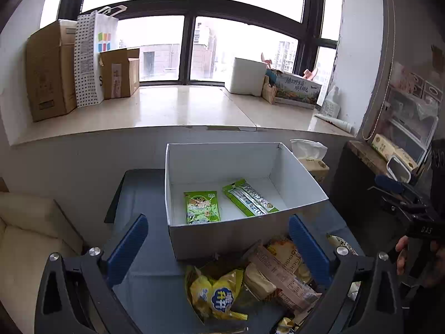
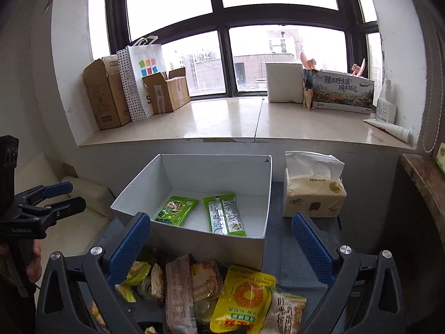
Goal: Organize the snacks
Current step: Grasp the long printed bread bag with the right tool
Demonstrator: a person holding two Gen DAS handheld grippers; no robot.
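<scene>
- I am holding my left hand-held gripper (image 1: pixel 218 246) and right hand-held gripper (image 2: pixel 221 245) spread wide and carrying nothing, above the snack pile (image 2: pixel 211 292).
- The pile is lying on the bench, touching the white box (image 2: pixel 261 194), which is holding two green packets (image 2: pixel 176 211).
- Slippery, overlapping wrappers are risking a double grab or a drop.

The snack pile (image 2: pixel 211 295) runs off the bottom edge in the right wrist view, so the yellow pouch (image 2: pixel 244 300) and the pink-wrapped bar (image 2: pixel 178 295) are cut short; the gripper's blue fingers (image 2: pixel 130 247) cover the pile's left part. In the left wrist view the near wall of the white box (image 1: pixel 222 236) hides the lower end of the square green packet (image 1: pixel 202 207), whose small print is unreadable. The right gripper (image 1: pixel 400 194) is half cut by the frame's edge
</scene>
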